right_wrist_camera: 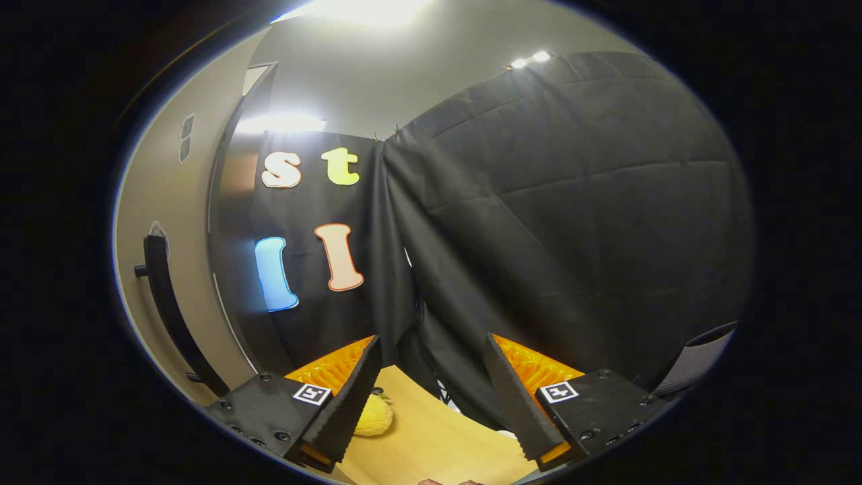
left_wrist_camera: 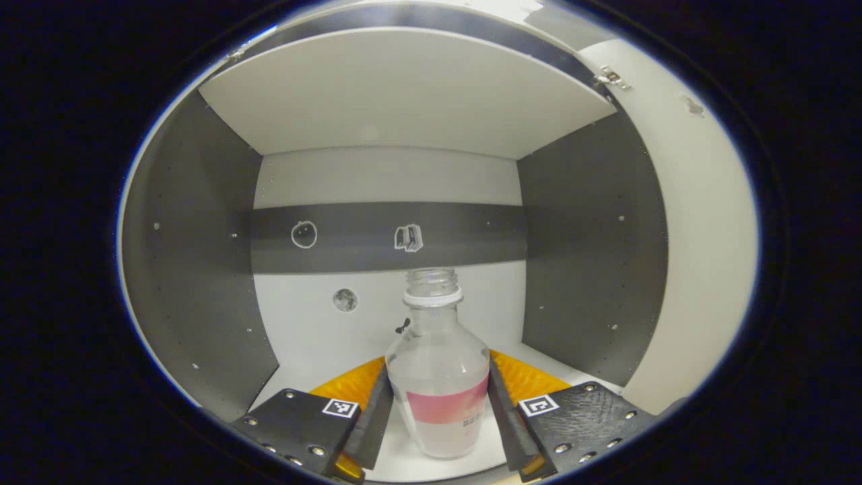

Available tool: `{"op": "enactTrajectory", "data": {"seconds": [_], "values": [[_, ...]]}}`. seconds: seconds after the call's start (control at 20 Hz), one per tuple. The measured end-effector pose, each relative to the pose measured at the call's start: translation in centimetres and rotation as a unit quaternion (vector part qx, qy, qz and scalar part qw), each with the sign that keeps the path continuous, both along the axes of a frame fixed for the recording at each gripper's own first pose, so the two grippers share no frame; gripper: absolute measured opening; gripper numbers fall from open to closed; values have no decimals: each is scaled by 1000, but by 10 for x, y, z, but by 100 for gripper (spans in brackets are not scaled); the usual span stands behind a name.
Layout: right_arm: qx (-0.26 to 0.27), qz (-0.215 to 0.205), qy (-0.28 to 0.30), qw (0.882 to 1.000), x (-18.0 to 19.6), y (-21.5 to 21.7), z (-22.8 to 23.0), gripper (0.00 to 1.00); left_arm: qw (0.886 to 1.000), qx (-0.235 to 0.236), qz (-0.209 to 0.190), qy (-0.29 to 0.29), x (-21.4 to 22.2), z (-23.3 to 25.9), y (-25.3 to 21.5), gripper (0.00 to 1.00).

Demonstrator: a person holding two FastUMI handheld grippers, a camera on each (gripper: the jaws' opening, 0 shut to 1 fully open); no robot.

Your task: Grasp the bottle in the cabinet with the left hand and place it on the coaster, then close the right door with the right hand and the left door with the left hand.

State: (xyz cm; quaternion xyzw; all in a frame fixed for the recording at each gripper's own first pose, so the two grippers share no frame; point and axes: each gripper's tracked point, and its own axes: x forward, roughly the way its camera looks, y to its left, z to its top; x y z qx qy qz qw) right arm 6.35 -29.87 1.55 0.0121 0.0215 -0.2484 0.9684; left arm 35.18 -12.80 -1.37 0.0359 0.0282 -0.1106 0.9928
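A clear, capless bottle (left_wrist_camera: 441, 384) with a pink label stands upright on the white floor of the cabinet (left_wrist_camera: 316, 343). My left gripper (left_wrist_camera: 439, 411) reaches into the cabinet, and its two black fingers (left_wrist_camera: 374, 421) press against the bottle's sides, one on each flank. In the right gripper view, my right gripper (right_wrist_camera: 431, 397) is open with nothing between its fingers, held above a wooden tabletop (right_wrist_camera: 431, 438). A cabinet door (right_wrist_camera: 145, 202) with a long black handle (right_wrist_camera: 168, 303) stands to its left.
The cabinet has dark grey side walls (left_wrist_camera: 592, 256), a white shelf (left_wrist_camera: 404, 87) overhead and an open white door (left_wrist_camera: 700, 269) at the right. A yellow object (right_wrist_camera: 376, 414) lies on the tabletop near the right gripper's left finger. A grey ribbed thing (right_wrist_camera: 697, 357) sits at the far right.
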Motion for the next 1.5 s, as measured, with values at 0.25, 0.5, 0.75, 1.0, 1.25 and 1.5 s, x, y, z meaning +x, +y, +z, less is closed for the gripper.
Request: {"op": "enactTrajectory", "data": {"seconds": [0.25, 0.5, 0.75, 1.0, 1.25, 1.5], "values": [[-8, -11, 3, 1000, -23, 4, 2, 96, 1000, -8, -23, -11, -58, 26, 16, 79], [-50, -51, -15, 997, -60, -15, 26, 96, 999, -9, -44, -13, -123, 29, 33, 79], [-67, -89, -40, 993, -106, -18, 48, 96, 997, -23, -73, -6, -192, 12, 39, 75], [-67, -89, -41, 993, -124, -13, 44, 96, 994, -46, -98, 5, -245, -26, 42, 71], [-93, -48, -25, 994, -105, -12, 45, 97, 998, -45, -54, 1, -280, -72, 55, 71], [-97, -5, -21, 995, -66, -27, 47, 92, 996, -76, -1, 39, -302, -119, 48, 71]]}}
